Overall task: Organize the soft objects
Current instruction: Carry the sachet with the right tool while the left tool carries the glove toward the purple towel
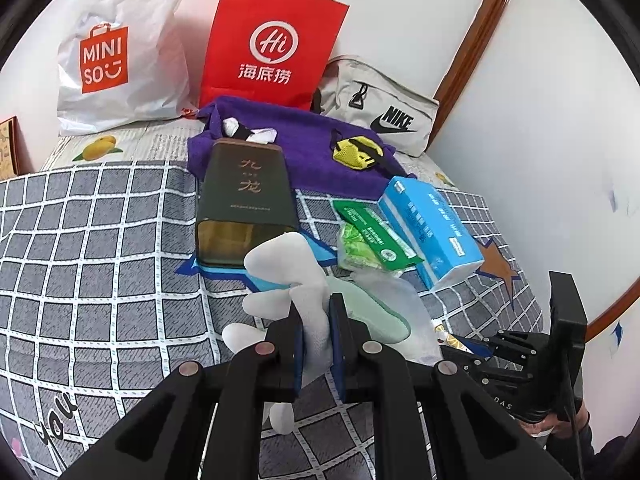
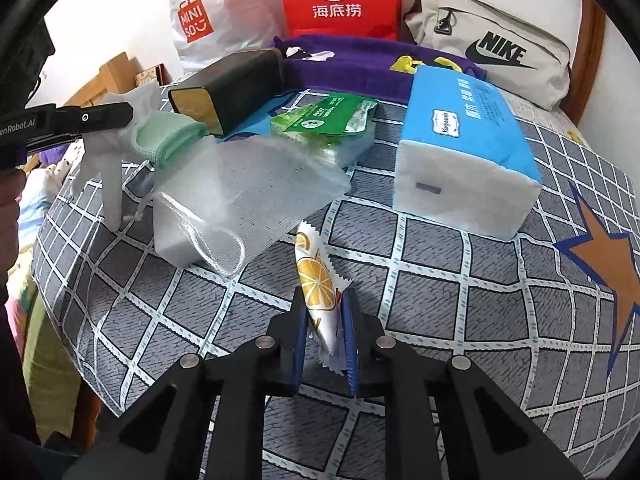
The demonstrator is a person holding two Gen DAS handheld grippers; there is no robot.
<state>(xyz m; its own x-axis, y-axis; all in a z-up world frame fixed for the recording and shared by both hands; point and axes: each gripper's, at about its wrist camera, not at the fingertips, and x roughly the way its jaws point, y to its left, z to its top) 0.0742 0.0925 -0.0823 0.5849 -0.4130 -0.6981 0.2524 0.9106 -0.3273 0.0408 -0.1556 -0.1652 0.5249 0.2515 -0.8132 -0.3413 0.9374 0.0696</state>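
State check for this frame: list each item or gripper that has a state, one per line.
Left gripper: shut on glove.
Glove: lifted, fingers dangling.
Right gripper: shut on sachet.
Sachet: pinched, upright.
Mesh bag: lying flat, drawstring loose.
Tin: on its side.
Tissue pack: sealed, lying flat.

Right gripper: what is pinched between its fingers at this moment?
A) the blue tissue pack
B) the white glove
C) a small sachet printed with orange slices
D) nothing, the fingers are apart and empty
C. In the right wrist view the right gripper is closed on the sachet printed with orange slices, while the white glove is held by the left gripper and the blue tissue pack lies on the bed.
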